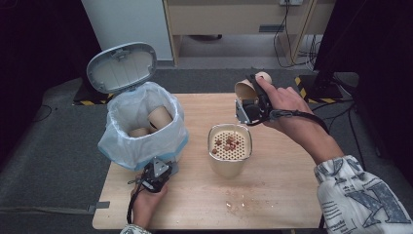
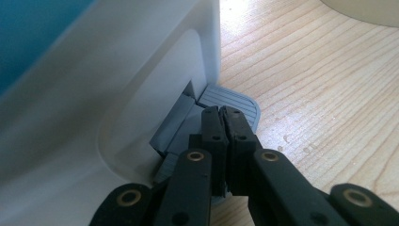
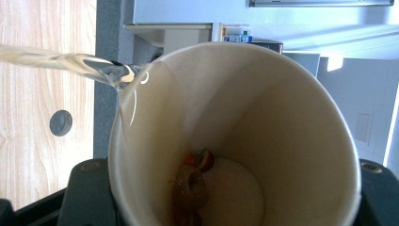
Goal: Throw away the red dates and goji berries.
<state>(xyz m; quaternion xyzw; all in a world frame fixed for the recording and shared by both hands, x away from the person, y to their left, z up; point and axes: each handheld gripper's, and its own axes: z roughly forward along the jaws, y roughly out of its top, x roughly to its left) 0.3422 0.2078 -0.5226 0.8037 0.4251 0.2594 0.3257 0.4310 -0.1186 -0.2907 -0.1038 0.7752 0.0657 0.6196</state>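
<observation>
A white pedal bin [image 1: 141, 127] with a plastic liner stands at the table's left, its grey lid [image 1: 122, 66] up. My left gripper [image 1: 155, 176] is at the bin's foot. In the left gripper view that gripper [image 2: 222, 112] is shut with nothing between its tips, which rest on the grey pedal [image 2: 235, 100]. My right gripper [image 1: 247, 96] is shut on a tilted paper cup [image 1: 243, 89] above and behind a beige strainer container [image 1: 229, 168]. A clear stream of liquid [image 3: 70, 61] runs off the cup's [image 3: 282, 117] rim, and brown bits [image 3: 190, 186] lie at its bottom.
Two paper cups [image 1: 159, 117] lie inside the bin. Brown bits [image 1: 228, 143] sit on the container's perforated insert. Drops and crumbs [image 1: 238, 202] dot the wood near the front edge. A dark round hole [image 3: 61, 123] marks the tabletop. Cables and a cabinet stand beyond the table.
</observation>
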